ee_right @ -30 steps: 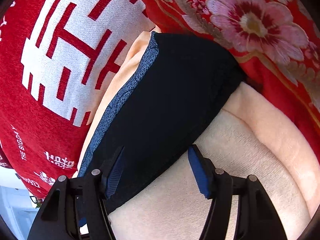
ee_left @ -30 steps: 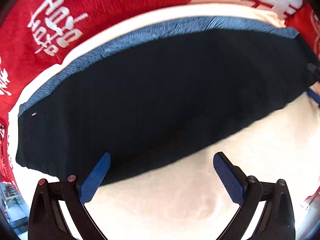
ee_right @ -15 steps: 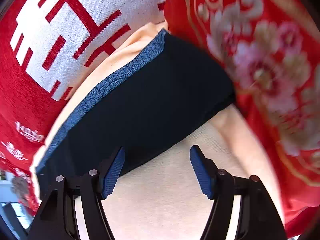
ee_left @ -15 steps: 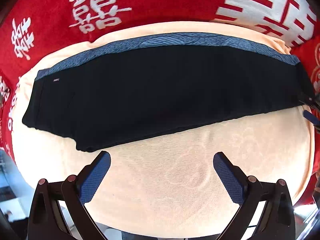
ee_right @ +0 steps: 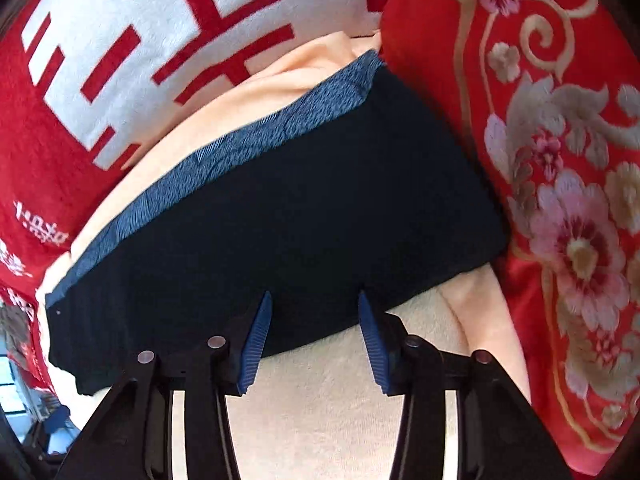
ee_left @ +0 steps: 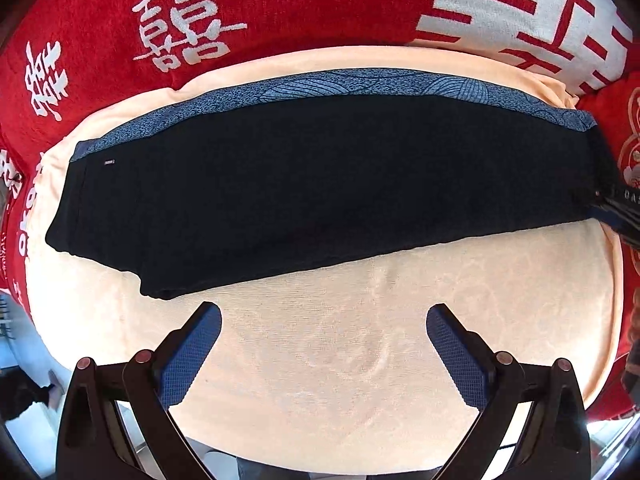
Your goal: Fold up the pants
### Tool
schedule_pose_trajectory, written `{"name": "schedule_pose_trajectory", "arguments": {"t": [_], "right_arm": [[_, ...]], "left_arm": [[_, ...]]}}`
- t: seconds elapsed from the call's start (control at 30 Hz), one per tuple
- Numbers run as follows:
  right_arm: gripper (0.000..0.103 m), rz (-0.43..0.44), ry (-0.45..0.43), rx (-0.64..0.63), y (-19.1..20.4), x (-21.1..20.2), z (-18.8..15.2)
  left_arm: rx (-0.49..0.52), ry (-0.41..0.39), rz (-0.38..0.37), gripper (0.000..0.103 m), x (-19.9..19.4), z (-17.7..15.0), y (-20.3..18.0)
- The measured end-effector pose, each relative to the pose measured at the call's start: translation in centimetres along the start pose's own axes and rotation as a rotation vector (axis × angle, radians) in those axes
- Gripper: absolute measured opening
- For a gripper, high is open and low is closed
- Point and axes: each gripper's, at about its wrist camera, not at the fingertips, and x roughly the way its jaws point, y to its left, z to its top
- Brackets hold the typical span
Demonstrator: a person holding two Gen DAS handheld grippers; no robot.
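Observation:
Black pants (ee_left: pixel 320 184) lie folded lengthwise in a long band across a peach blanket (ee_left: pixel 360 352), with a blue patterned stripe (ee_left: pixel 360 84) along their far edge. My left gripper (ee_left: pixel 324 310) hangs open above bare blanket, just short of the pants' near edge, with nothing between its fingers. My right gripper (ee_right: pixel 315 298) is at the right end of the pants (ee_right: pixel 300 220). Its tips sit over their near edge and its jaws are closing. Black cloth shows in the gap, but the pads do not visibly press on it.
A red towel with large white characters (ee_left: pixel 280 4) borders the blanket on the far side. A red floral cushion (ee_right: pixel 560 168) lies against the pants' right end. The blanket's near edge (ee_left: pixel 320 456) drops off toward the floor.
The left gripper has lifted off the pants' edge, so the whole band now shows. The right gripper has shifted along the near edge, rolled, and its fingers have come closer together.

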Motion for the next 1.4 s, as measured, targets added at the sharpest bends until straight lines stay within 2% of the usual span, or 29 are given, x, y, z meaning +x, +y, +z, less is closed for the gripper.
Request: {"name": "schedule_pose_trajectory", "arguments": {"t": [0.13,0.3,0.5,0.67,1.0,1.27,1.4], "right_arm": [[0.049,-0.048,-0.032,-0.033,0.0,-0.6,1.3],[0.049,0.059,-0.044,0.045,-1.0,-2.3,0.9],[0.049,0.156,-0.006,0.098,-1.8,-2.5,-2.4],[0.049,0.226,0.005,0.191,-2.9,-1.7,-4.2],[0.05,0.238,-0.023,0.298,-5.1,-0.7,-5.3],[0.053,0.265,-0.059,0.294,-5.0,-1.0,-5.0],[0.054,0.307,-0.074,0.313,-5.1,-0.9,-5.8]], "left_arm": [[0.001,0.009,0.006,0.103,-0.2,-0.1,-0.1],[-0.009,-0.006,0.022,0.103,-0.5,0.4,0.2],[-0.01,-0.02,0.031,0.103,-0.6,1.0,0.1],[0.001,-0.046,0.046,0.103,-0.5,2.1,0.0],[0.009,-0.061,0.041,0.103,0.5,4.7,-1.7],[-0.001,-0.081,-0.007,0.103,1.4,6.2,-2.8],[-0.002,-0.1,-0.015,0.103,2.3,7.2,-3.1]]}}
